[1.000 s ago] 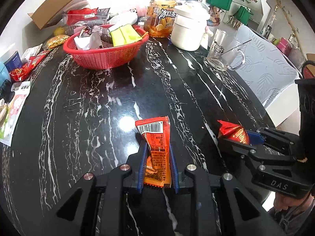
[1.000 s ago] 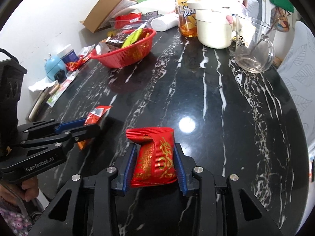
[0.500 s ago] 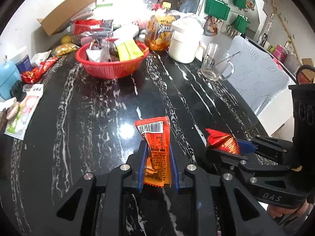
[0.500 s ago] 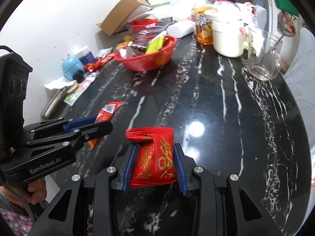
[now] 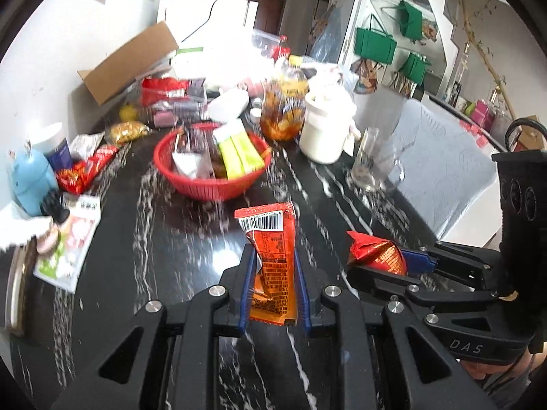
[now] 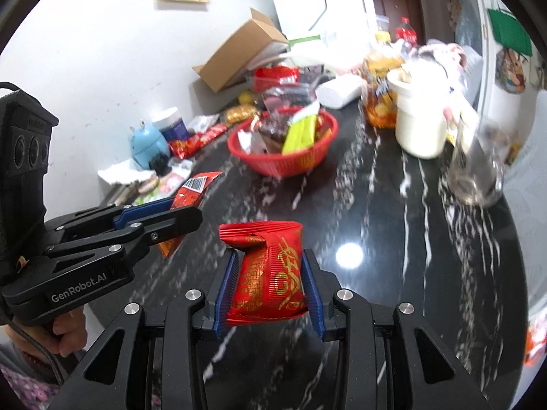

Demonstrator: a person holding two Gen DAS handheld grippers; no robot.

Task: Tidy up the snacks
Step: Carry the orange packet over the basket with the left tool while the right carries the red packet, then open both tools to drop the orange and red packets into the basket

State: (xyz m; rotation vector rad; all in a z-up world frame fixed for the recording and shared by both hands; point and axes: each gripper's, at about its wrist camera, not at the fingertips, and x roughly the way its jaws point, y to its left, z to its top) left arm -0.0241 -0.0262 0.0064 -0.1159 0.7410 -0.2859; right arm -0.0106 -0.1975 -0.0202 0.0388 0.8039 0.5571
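Snacks hang above the black table (image 5: 143,246): left tongs (image 5: 273,294) pinch an orange packet (image 5: 273,259), right tongs (image 6: 270,290) pinch a red packet (image 6: 270,273). Only the left view shows the barcode head-on; both show the red basket (image 5: 208,184).

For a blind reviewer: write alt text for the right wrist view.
The right gripper clamps a red snack packet above a black marble table. At left, the left gripper holds an orange packet; a red basket of snacks sits beyond.
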